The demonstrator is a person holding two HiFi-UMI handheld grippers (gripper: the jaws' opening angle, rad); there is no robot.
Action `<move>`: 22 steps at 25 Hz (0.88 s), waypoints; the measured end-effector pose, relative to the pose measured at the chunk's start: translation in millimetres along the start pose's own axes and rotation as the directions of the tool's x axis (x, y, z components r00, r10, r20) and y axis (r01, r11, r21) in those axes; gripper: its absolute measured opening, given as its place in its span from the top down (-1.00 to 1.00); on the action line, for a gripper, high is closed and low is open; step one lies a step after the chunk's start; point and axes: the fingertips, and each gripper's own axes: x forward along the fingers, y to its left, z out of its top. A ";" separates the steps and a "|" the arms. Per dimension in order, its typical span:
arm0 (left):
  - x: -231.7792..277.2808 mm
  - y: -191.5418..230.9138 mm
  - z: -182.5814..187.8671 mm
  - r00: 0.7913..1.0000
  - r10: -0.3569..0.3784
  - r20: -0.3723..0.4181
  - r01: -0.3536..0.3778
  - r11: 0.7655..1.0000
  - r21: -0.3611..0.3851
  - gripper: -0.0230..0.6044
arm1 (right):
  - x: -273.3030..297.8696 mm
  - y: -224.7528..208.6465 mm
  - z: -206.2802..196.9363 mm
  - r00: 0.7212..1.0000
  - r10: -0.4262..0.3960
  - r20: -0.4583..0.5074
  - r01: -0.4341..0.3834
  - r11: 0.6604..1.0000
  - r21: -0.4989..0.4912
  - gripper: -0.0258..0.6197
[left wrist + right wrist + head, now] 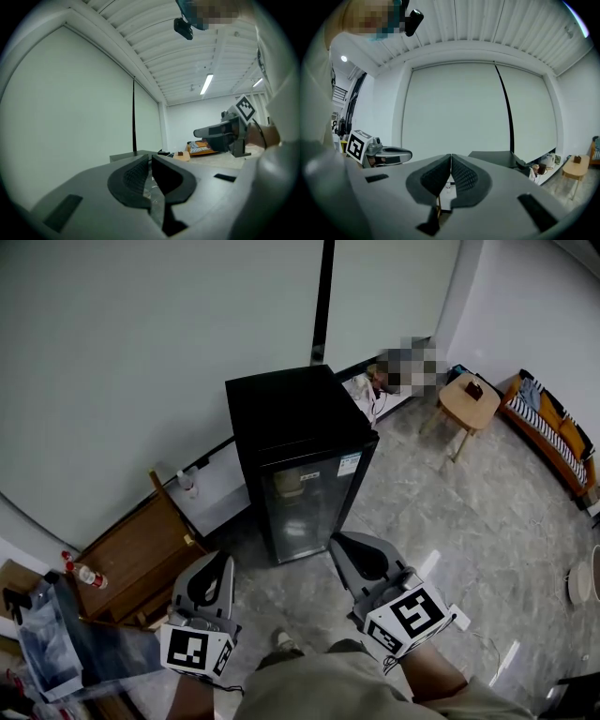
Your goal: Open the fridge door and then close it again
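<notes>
A small black fridge (pixel 300 465) with a glass door stands against the white wall, its door closed. In the head view my left gripper (pixel 223 563) hangs just short of the fridge's lower left corner, jaws shut and empty. My right gripper (pixel 339 549) sits near the fridge's lower right front corner, also shut with nothing held. Neither touches the fridge. In the left gripper view my left gripper (pixel 149 164) shows its pads nearly together, with the right gripper (pixel 220 133) off to the side. The fridge top (pixel 497 158) shows in the right gripper view beyond my right gripper (pixel 451 161).
A wooden board (pixel 136 559) leans left of the fridge, with a bottle (pixel 86 575) beside it. A small round wooden stool (pixel 469 401) and a striped bench (pixel 548 432) stand at the right. A white bowl-like object (pixel 586 579) lies at the right edge of the marbled floor.
</notes>
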 end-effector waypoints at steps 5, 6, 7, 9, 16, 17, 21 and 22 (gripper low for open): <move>7.0 17.0 -6.0 1.000 -0.023 -0.004 0.023 1.000 0.001 0.85 | 15.1 0.2 0.6 1.000 -0.030 -0.001 0.030 1.000 -0.002 0.93; 8.8 18.6 -6.5 1.000 -0.026 -0.005 0.026 1.000 -0.001 0.85 | 16.8 -0.6 0.2 0.999 -0.032 -0.005 0.032 0.999 -0.004 0.93; 11.0 19.8 -7.0 1.000 -0.027 -0.004 0.027 1.000 0.000 0.85 | 18.1 -1.7 -0.3 0.999 -0.034 -0.008 0.034 0.999 -0.005 0.93; 16.3 21.2 -9.0 1.000 -0.030 -0.007 0.030 1.000 0.002 0.85 | 20.0 -5.0 -1.7 0.999 -0.037 -0.014 0.037 0.999 -0.004 0.93; 32.7 20.2 -18.5 0.999 -0.011 -0.046 0.010 1.000 -0.007 0.85 | 25.4 -17.0 -5.9 0.999 -0.007 -0.031 0.007 1.000 0.001 0.93; 34.5 19.0 -18.3 0.999 -0.006 -0.049 0.006 1.000 -0.009 0.85 | 25.8 -19.4 -5.8 0.999 -0.002 -0.032 0.002 1.000 0.001 0.93; 43.0 14.1 -15.9 0.999 0.010 -0.054 -0.011 1.000 -0.011 0.85 | 28.0 -30.9 -6.4 0.999 0.020 -0.032 -0.020 1.000 0.004 0.93; 45.3 13.3 -15.7 0.998 0.016 -0.055 -0.017 1.000 -0.014 0.85 | 28.5 -33.8 -7.5 0.999 0.026 -0.035 -0.025 1.000 0.005 0.93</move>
